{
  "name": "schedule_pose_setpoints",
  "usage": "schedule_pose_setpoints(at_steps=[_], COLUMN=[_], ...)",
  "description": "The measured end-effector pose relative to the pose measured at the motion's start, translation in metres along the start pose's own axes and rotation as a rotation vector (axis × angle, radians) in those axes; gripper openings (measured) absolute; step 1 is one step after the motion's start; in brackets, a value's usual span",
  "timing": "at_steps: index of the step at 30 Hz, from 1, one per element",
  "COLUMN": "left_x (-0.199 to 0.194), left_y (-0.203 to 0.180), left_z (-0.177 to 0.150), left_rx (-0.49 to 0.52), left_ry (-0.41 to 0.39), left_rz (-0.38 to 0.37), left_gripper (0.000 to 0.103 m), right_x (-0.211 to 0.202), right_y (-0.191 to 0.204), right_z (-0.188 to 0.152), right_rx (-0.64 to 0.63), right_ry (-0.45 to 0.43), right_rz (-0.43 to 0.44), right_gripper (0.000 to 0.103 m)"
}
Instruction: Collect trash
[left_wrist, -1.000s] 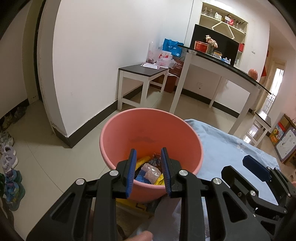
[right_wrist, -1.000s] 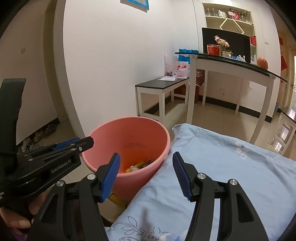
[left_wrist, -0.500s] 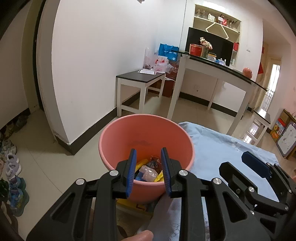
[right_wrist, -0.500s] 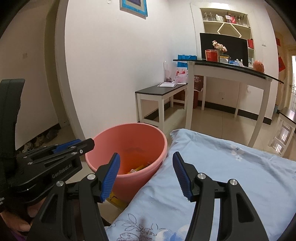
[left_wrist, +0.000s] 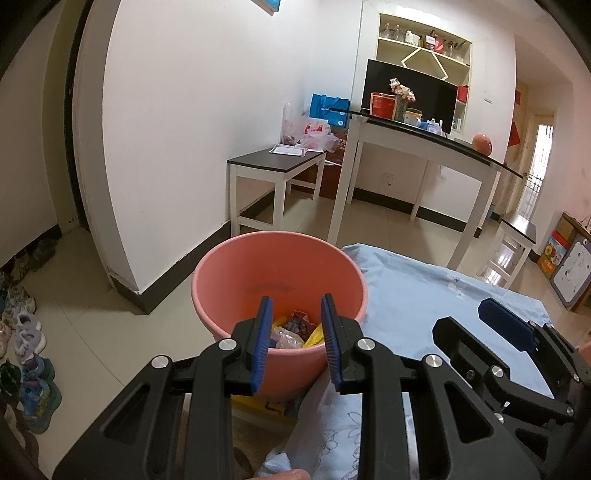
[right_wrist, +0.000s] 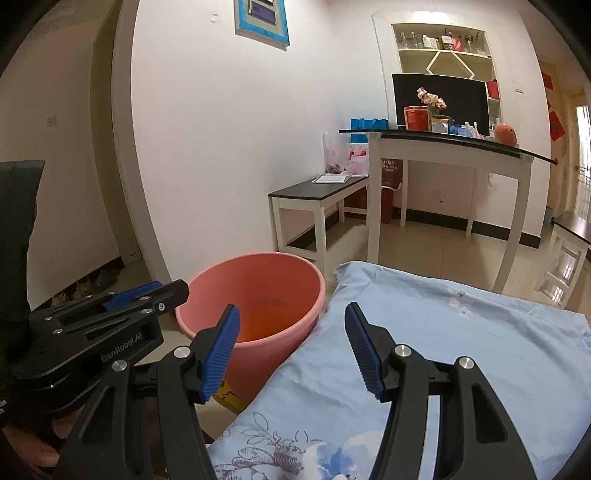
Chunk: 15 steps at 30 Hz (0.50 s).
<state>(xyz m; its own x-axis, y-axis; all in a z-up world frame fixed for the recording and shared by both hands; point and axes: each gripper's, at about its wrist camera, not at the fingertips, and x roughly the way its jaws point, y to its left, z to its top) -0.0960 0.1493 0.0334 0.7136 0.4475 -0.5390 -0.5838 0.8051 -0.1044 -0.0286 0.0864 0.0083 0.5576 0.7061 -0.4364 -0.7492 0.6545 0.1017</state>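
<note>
Both hand-held grippers, left and right, ribbed pads apart (empty), above round pink plastic bucket.

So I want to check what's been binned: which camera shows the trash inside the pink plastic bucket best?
The left wrist view: it looks down onto the wrappers in the pink plastic bucket. The right wrist view shows only the bucket's inner wall.

So the pink plastic bucket is sitting upright on the tiled floor, right up against the edge of the light blue sheet. The trash piled in its bottom looks like crumpled wrappers: yellow, clear, maybe some blue.
</note>
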Motion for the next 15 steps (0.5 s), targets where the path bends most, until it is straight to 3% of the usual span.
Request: schedule_pose_setpoints(at_steps=[15], left_x=[-0.009], left_y=[-0.011], left_z=[-0.005], left_rx=[0.021], left_ry=[-0.003], left_rz=[0.005], left_gripper=[0.027], right_x=[-0.012], right_y=[-0.006], right_z=[-0.004], right_rx=[0.019], right_ry=[-0.009], right_rz=[0.003], right_gripper=[0.059])
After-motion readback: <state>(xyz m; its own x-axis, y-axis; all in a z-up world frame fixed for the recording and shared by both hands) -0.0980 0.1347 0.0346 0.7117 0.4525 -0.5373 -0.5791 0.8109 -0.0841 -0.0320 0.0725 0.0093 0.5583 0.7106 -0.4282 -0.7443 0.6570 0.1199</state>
